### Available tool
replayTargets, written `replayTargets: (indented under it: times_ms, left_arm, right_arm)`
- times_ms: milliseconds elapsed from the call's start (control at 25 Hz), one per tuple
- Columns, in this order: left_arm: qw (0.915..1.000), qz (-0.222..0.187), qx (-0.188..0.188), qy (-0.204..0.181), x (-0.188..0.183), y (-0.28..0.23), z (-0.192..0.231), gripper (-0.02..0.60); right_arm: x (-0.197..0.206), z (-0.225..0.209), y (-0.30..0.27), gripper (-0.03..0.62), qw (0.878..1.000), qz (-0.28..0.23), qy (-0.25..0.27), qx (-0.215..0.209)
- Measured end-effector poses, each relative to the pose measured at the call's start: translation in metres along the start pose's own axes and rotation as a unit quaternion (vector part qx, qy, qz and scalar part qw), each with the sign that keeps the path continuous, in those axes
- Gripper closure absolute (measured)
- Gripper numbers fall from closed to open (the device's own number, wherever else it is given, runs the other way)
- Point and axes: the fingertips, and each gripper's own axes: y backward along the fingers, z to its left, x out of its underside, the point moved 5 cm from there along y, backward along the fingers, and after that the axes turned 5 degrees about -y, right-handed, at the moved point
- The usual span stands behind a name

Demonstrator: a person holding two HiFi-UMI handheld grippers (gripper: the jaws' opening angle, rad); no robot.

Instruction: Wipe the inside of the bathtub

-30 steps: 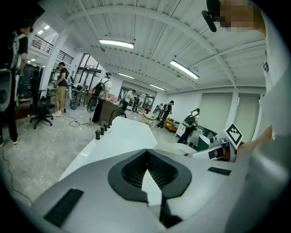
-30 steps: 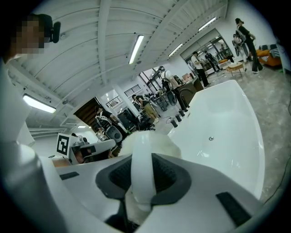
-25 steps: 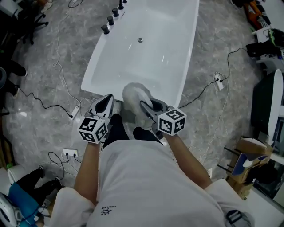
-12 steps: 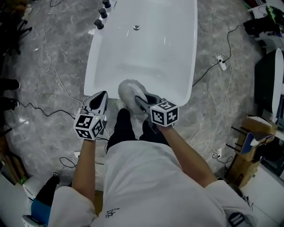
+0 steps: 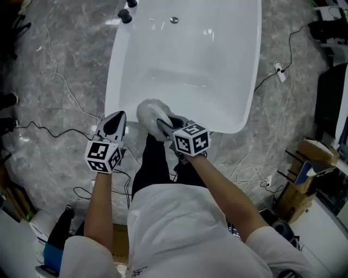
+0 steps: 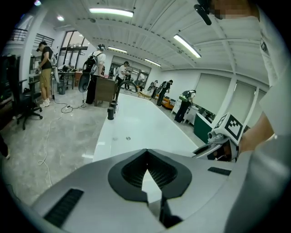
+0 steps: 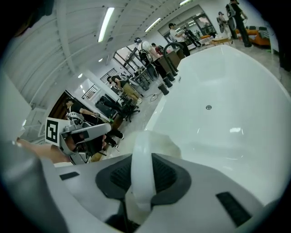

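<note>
The white bathtub [image 5: 113, 81] fills the top middle of the head view, its drain [image 5: 174, 20] at the far end. My right gripper [image 5: 159, 122] is shut on a white fluffy wiping pad [image 5: 147, 113], which hangs over the tub's near rim. In the right gripper view the pad's white band [image 7: 141, 168] runs between the jaws of the right gripper [image 7: 141, 184], with the tub's basin [image 7: 227, 91] beyond. My left gripper [image 5: 116, 117] is shut and holds nothing; it hovers just left of the pad, outside the near rim. Ahead of the left gripper [image 6: 148, 182] lies the tub [image 6: 136, 123].
Black tap knobs [image 5: 125, 16] stand on the tub's far left corner. Cables [image 5: 60, 81] trail over the grey marble floor on both sides, with a plug strip [image 5: 280, 73] at the right. Boxes and gear [image 5: 304, 184] crowd the right edge. People stand far off [image 6: 45, 73].
The view has closed in on the tub's near end. Both grippers have moved forward, and the pad now reaches over the near rim.
</note>
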Motion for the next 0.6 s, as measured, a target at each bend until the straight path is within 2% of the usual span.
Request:
replayTargets:
  times_ms: [280, 440, 600]
  left_arm:
    - [0.9999, 0.009, -0.006, 0.009, 0.023, -0.023, 0.04, 0.577]
    - [0.9997, 0.015, -0.013, 0.016, 0.035, -0.033, 0.055, 0.577]
    - [0.9995, 0.025, -0.008, 0.016, 0.047, -0.044, 0.064, 0.577]
  right_arm:
    - [0.006, -0.014, -0.073, 0.497, 0.999, 0.03, -0.036, 0.0]
    - [0.006, -0.017, -0.108, 0.497, 0.998, 0.064, -0.019, -0.016]
    - [0.01, -0.023, -0.135, 0.497, 0.992, 0.114, 0.023, -0.049]
